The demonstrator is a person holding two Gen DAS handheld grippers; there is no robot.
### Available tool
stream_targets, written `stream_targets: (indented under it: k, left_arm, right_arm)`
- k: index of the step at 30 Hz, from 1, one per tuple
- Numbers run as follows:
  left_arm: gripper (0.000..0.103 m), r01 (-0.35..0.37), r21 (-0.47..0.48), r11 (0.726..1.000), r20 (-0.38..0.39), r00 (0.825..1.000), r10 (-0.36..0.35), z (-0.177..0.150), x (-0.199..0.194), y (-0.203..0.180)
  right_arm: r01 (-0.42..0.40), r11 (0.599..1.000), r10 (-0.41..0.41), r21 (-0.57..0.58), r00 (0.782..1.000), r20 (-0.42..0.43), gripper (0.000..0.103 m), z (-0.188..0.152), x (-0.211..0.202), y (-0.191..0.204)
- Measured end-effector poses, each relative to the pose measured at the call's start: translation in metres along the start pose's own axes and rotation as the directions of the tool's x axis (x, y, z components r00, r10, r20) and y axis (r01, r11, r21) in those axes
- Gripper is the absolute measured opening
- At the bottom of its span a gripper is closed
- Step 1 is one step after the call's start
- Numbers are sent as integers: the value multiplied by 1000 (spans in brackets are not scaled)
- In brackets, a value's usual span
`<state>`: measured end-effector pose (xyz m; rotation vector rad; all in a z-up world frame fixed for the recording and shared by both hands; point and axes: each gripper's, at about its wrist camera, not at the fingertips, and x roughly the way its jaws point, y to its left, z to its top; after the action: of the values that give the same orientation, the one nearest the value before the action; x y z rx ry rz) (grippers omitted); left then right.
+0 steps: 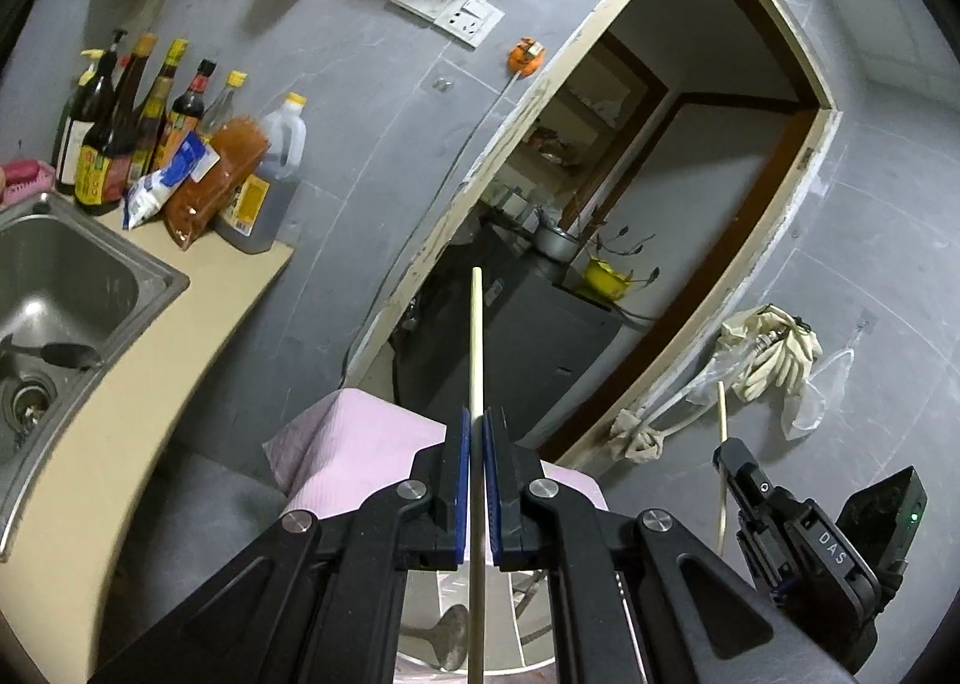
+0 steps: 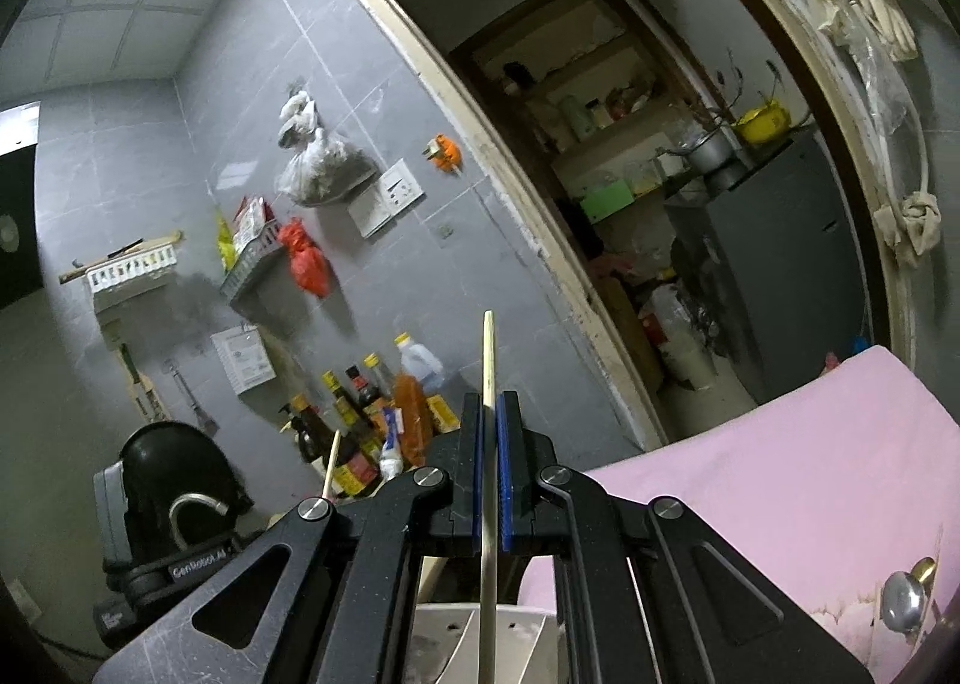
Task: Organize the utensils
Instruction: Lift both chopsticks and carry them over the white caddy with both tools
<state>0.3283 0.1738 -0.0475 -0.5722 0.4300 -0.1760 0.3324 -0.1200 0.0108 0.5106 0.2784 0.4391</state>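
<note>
My left gripper (image 1: 477,432) is shut on a pale wooden chopstick (image 1: 476,336) that stands upright between its blue pads and runs down past a white utensil holder (image 1: 528,630) holding a metal spoon (image 1: 447,636). My right gripper (image 2: 491,414) is shut on a second chopstick (image 2: 488,360), also upright, above the white holder (image 2: 450,636). The right gripper and its chopstick (image 1: 722,462) show at the lower right of the left wrist view. The left gripper (image 2: 162,504) and its chopstick (image 2: 332,465) show at the lower left of the right wrist view.
A pink cloth (image 2: 780,474) covers the surface under both grippers. A steel sink (image 1: 60,288) sits at the left, with sauce bottles (image 1: 120,132) on the beige counter (image 1: 180,324). A doorway (image 1: 630,204) opens ahead. A metal spoon bowl (image 2: 903,603) lies on the cloth at the right.
</note>
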Motion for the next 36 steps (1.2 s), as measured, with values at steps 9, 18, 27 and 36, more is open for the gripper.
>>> stream_targets:
  k: [9, 18, 27, 36]
  left_arm:
    - [5, -34, 14, 999, 47, 998, 33, -5, 27, 12]
    - [5, -99, 75, 992, 134, 987, 88, -16, 42, 13]
    - [5, -84, 60, 995, 163, 984, 74, -21, 48, 18]
    - [5, -62, 28, 998, 174, 983, 57, -26, 53, 24]
  right_arm:
    - [63, 998, -66, 30, 989, 132, 4, -14, 22, -8]
    - [170, 985, -154, -40, 953, 262, 4, -33, 28, 5]
    - [204, 976, -175, -76, 942, 288, 4, -44, 24, 4]
    - [164, 986, -147, -37, 947, 287, 4, -53, 20, -13]
